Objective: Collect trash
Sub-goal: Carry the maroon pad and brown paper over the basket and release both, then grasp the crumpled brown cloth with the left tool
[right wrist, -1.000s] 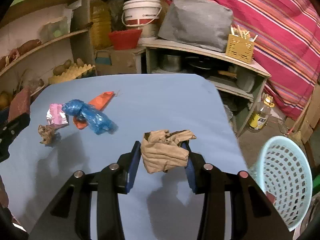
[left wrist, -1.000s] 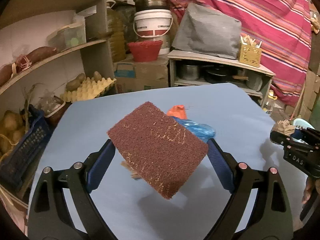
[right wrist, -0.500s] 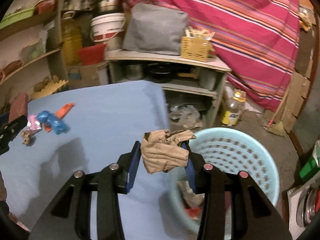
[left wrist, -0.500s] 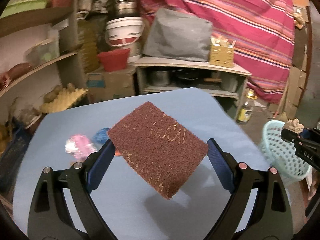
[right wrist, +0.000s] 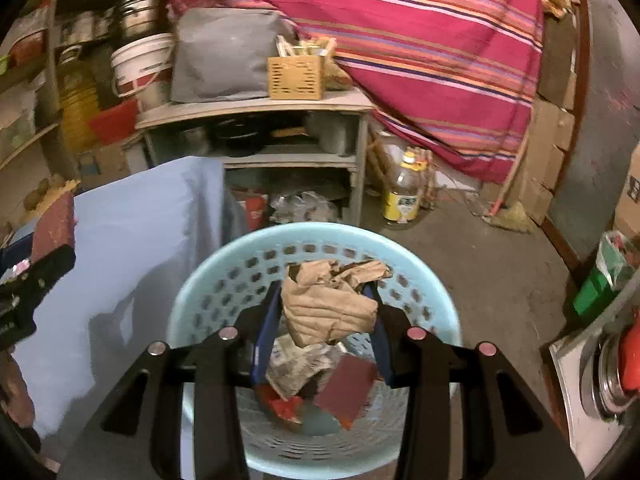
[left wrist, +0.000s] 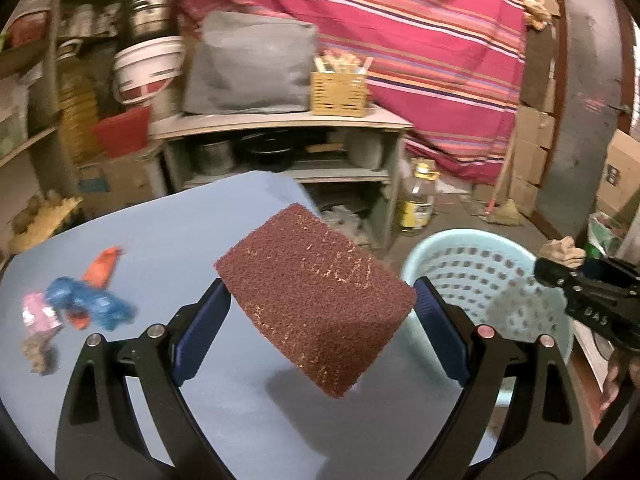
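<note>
While the left gripper (left wrist: 320, 312) clamps a maroon scouring pad (left wrist: 316, 300) above the blue table (left wrist: 180, 232), only the right view shows the right gripper (right wrist: 326, 312) pinching crumpled brown paper (right wrist: 328, 304) over the part-filled basket (right wrist: 224, 280); shelves (right wrist: 256, 108) stand behind.

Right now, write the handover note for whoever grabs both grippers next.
Left gripper: shut on the scouring pad, held above the table, beside the basket.
Right gripper: shut on the crumpled paper, directly over the basket.
Done: the basket already holds trash, including another pad and paper scraps.
Left: release the paper, then drop in the pad. On the table remain a blue wrapper, an orange one, a pink one and a brown scrap.
</note>
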